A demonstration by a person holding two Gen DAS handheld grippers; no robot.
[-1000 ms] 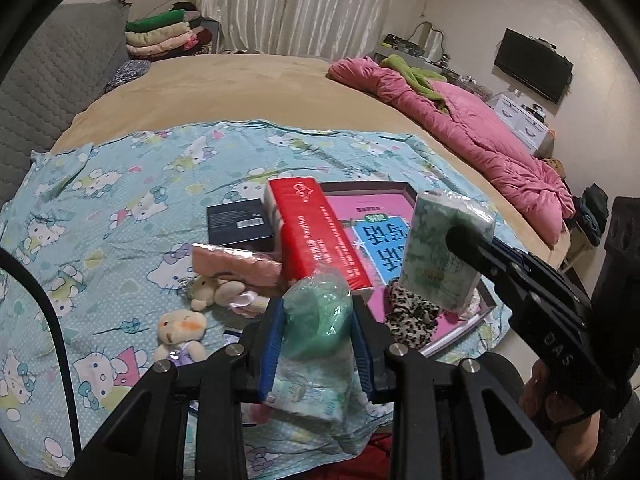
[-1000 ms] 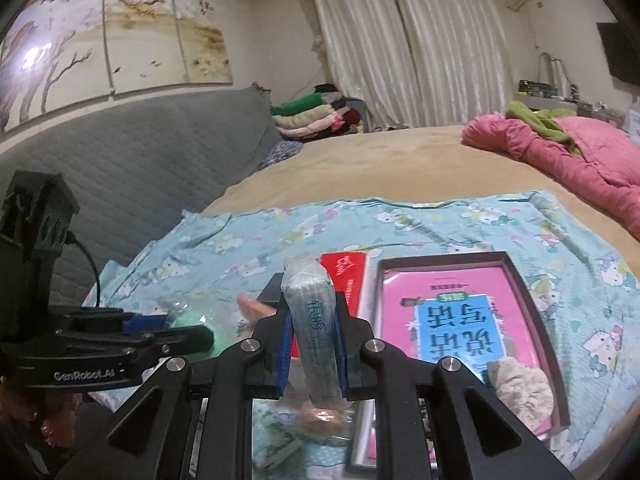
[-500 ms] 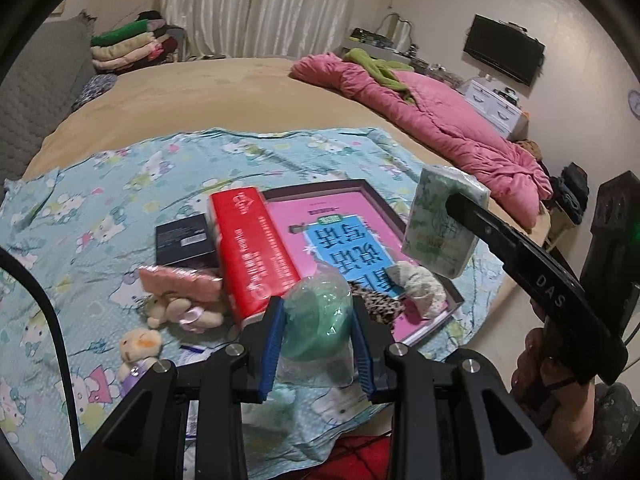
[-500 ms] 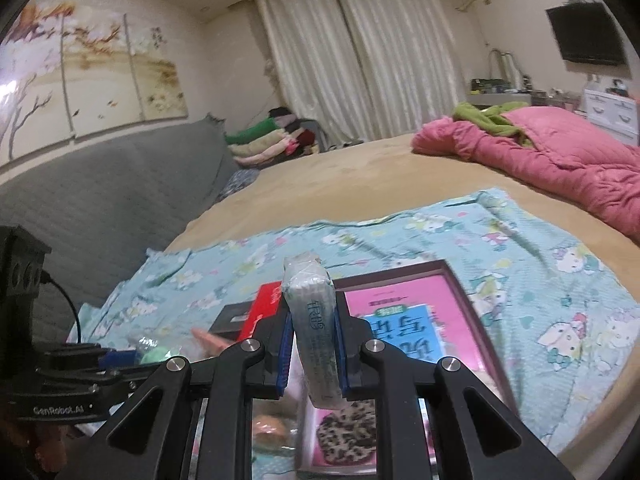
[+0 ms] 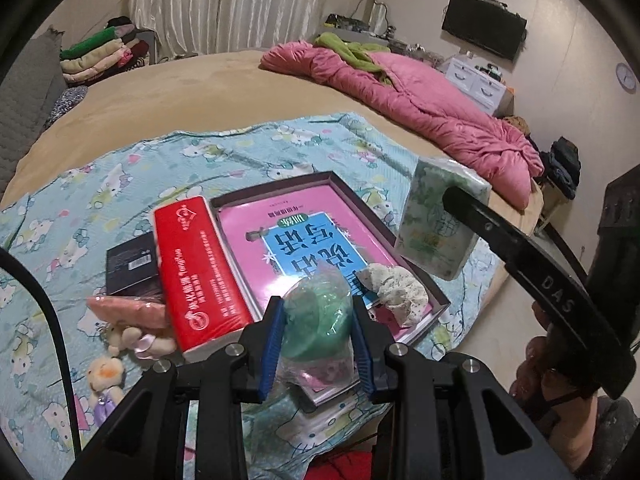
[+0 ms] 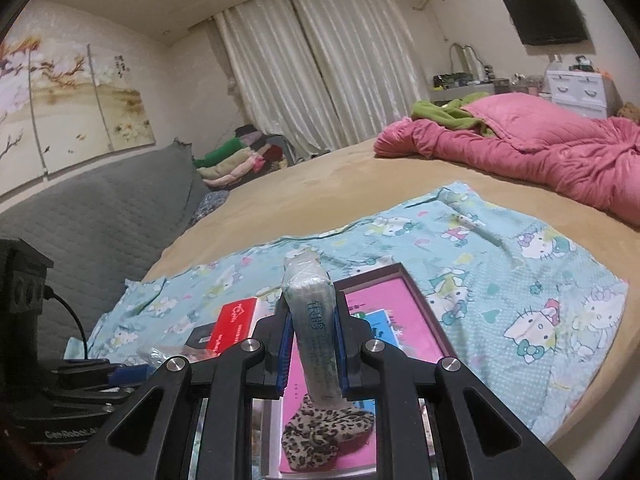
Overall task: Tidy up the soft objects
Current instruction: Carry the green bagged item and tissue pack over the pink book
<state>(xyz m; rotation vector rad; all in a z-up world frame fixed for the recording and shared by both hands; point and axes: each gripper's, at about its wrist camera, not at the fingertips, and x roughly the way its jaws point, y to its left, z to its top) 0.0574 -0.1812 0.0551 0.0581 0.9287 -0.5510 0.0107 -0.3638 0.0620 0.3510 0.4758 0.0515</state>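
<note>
Left wrist view, left claw (image 5: 318, 330) clamping green bagged bundle (image 5: 320, 320), right claw (image 6: 313, 354) gripping tissue pack (image 6: 314, 328)

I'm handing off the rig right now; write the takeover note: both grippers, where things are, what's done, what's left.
Left gripper: shut on the green bagged item, held above the tray's near edge.
Right gripper: shut on the tissue pack, held above the tray.
Tray: holds the leopard-print piece and a pale speckled piece.
Left: put down both held items; the plush toys and pink pack lie on the blue sheet.
</note>
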